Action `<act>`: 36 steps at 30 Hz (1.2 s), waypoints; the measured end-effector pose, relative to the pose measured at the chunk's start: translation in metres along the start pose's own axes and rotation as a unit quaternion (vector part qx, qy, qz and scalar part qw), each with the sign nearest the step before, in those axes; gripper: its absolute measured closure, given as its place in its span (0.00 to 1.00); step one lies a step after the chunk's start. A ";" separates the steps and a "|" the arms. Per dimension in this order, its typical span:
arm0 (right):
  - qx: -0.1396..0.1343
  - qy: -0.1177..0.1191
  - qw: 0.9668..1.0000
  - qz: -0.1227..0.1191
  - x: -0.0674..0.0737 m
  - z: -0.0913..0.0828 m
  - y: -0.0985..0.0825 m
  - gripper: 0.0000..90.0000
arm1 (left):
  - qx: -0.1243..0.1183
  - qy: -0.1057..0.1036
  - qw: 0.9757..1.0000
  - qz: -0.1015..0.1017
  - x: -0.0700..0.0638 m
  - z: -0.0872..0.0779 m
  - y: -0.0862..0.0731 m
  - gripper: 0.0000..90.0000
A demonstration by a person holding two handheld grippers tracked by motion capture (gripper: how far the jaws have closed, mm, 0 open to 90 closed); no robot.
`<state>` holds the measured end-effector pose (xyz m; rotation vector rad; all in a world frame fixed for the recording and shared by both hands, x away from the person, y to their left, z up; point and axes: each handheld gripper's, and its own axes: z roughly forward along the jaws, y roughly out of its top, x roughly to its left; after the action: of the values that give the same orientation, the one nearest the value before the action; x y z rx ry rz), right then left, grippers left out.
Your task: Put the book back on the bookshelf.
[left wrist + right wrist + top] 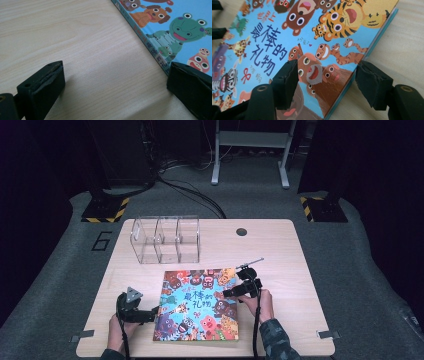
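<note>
Dim room, grey carpet, pale wood counter.
Black cables trail across the floor toward a grey metal stand; hazard-striped bases flank the counter; a "6" marks the carpet.

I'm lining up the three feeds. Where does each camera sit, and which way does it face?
High view: above the person's side, facing forward and down on the table; hands and both tools show.
Left gripper view: on the left tool, low over the table beside the book's spine.
Right gripper view: on the right tool, jaws straddling the book's edge.
Shared: the picture book.
</note>
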<state>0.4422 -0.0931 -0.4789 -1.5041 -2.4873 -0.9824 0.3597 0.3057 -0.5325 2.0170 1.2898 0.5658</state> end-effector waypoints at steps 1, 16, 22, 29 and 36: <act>-0.005 0.003 1.000 0.000 0.000 -0.001 0.001 0.38 | 0.001 -0.001 1.000 0.001 0.000 0.000 0.000 0.02; -0.039 0.030 0.999 -0.006 0.008 -0.008 0.025 0.42 | 0.002 -0.012 1.000 0.010 0.000 0.000 0.000 0.02; -0.036 0.037 0.999 -0.008 0.008 -0.002 0.040 0.45 | 0.001 -0.014 1.000 0.012 0.000 0.000 0.000 0.02; -0.038 0.042 0.998 -0.009 0.007 -0.003 0.043 0.53 | 0.001 -0.015 1.000 0.012 0.000 0.000 0.000 0.02; -0.061 0.066 0.996 -0.026 0.002 -0.007 0.033 0.57 | 0.006 -0.021 1.000 0.022 0.000 0.000 0.001 0.02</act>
<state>0.4667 -0.0850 -0.4564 -1.3625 -2.4252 -1.2199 0.3600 0.3060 -0.5318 2.0608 1.2301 0.5349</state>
